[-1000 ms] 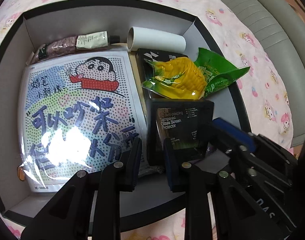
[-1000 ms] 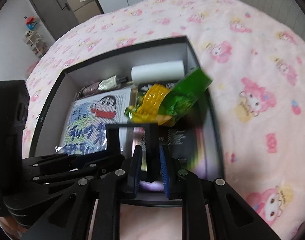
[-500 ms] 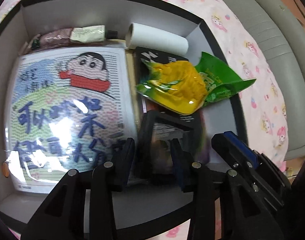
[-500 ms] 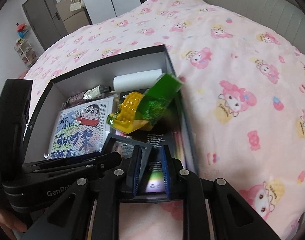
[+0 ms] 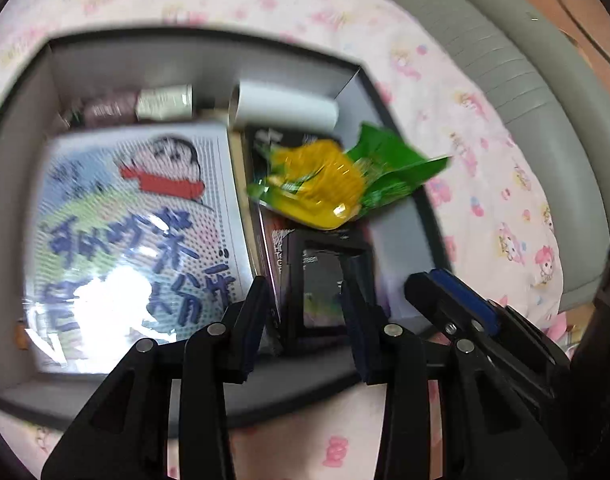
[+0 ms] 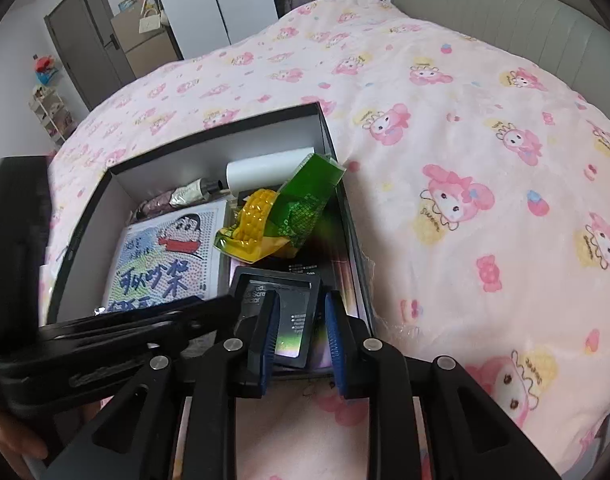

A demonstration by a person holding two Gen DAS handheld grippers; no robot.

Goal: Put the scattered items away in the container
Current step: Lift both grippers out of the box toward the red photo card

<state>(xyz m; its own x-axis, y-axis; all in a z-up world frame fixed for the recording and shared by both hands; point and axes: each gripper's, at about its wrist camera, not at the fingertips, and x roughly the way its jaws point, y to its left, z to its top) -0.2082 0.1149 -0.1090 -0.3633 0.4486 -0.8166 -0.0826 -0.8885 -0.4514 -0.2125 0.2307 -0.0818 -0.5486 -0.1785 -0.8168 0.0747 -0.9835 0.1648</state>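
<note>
A black box with grey inner walls lies on the bed. Inside are a cartoon bead kit, a corn snack pack, a white roll, a tube and a black screen protector box. My left gripper is open above the screen protector box. My right gripper is open and empty over the box's near edge; the screen protector box lies free below it.
The bed has a pink cartoon blanket. A grey padded headboard runs along the right. A door and shelves stand far behind. The left gripper's body crosses the right wrist view.
My right gripper has opened and let go of the screen protector box, which now lies in the black box. Both grippers have pulled back and up a little.
</note>
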